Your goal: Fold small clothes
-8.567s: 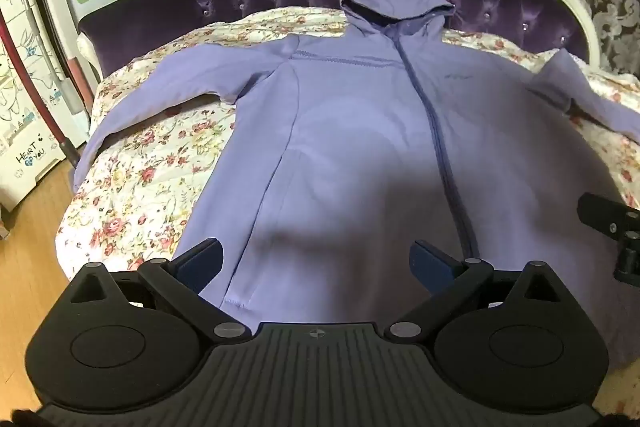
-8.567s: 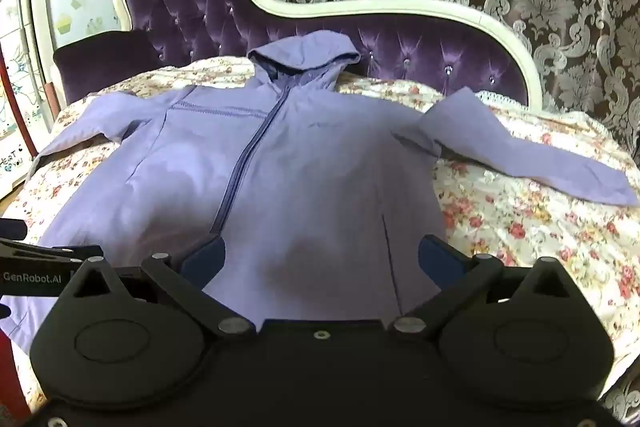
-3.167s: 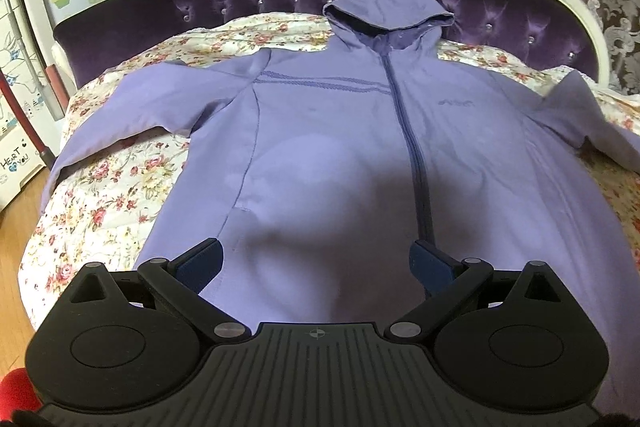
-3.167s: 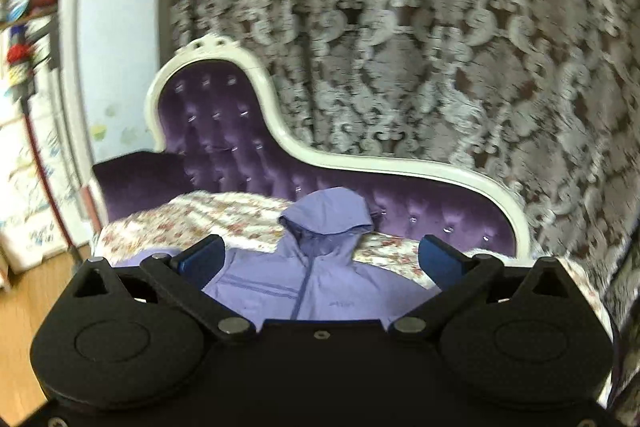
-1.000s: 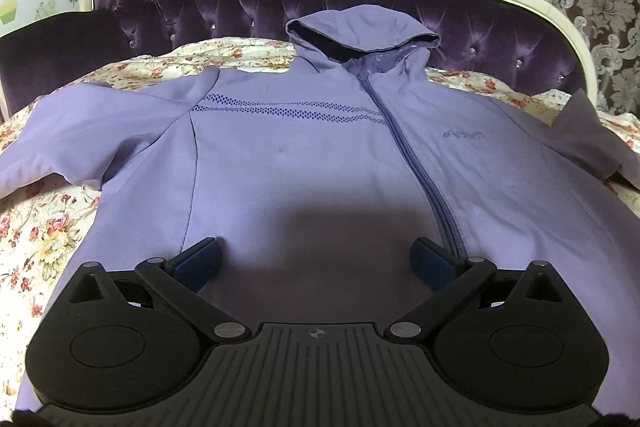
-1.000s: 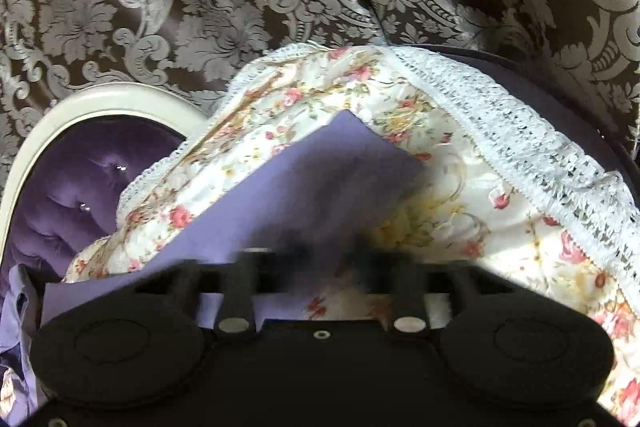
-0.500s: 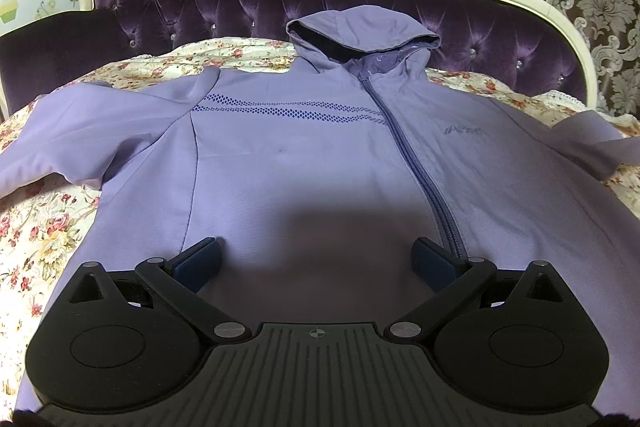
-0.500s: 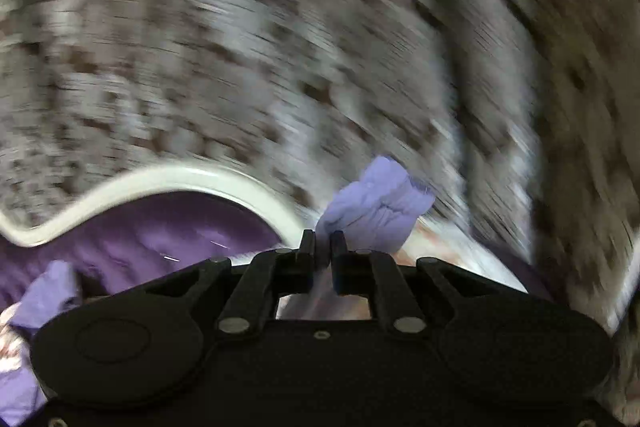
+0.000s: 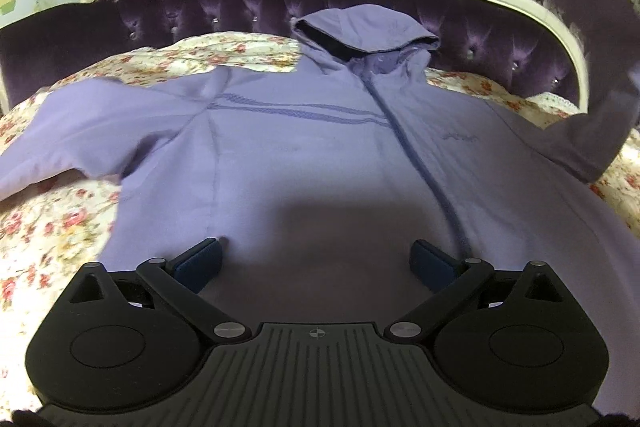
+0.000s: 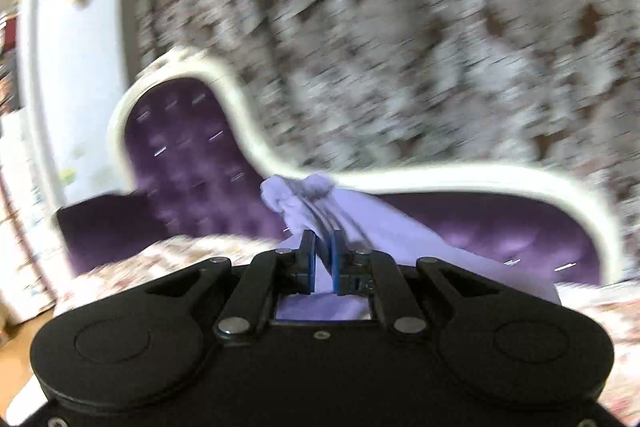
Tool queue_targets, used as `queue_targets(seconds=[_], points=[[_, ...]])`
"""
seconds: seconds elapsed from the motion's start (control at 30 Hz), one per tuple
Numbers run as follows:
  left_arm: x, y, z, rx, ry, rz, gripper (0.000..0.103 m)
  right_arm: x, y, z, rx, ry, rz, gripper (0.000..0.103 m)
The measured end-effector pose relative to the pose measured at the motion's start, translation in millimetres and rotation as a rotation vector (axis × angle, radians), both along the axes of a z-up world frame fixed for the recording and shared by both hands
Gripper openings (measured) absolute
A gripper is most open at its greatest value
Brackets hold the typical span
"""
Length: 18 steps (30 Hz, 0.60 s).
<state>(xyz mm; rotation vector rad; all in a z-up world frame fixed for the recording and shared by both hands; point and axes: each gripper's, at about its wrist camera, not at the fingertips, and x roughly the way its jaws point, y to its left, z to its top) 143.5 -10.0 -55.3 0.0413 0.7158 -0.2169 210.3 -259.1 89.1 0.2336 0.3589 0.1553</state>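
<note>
The right tool [image 10: 322, 261] is clamped on the cuff of the right sleeve [image 9: 580, 75] and holds it high over the bed [image 9: 48, 227]; the left tool [image 9: 316, 259] hovers with its fingers spread wide over the chest. To fold well, lay that sleeve flat across the body — smoothly, no bunching. One hoodie [image 9: 320, 163] lies face up, probably zipped — two sleeves, one hood.

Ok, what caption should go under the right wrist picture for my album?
Right gripper shut on the purple hoodie's sleeve, lifting it above the floral bed.
</note>
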Motion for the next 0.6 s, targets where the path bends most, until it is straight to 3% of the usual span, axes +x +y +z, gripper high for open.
queue_targets(seconds=[0.3, 0.47, 0.53, 0.6], points=[[-5.1, 53.2, 14.6, -0.063, -0.001, 0.087, 0.101, 8.8, 112.7, -80.4, -0.016, 0.114, 0.223, 0.011], [3.3, 69.0, 25.8, -0.082, -0.005, 0.111, 0.101, -10.2, 129.9, -111.4, -0.065, 0.139, 0.250, 0.013], [8.9, 70.6, 29.2, -0.086, -0.007, 0.114, 0.101, -21.6, 124.5, -114.3, -0.093, 0.129, 0.222, 0.019], [14.3, 69.5, 32.7, -0.096, -0.010, 0.110, 0.101, -32.2, 116.5, -118.1, -0.115, 0.121, 0.187, 0.038]])
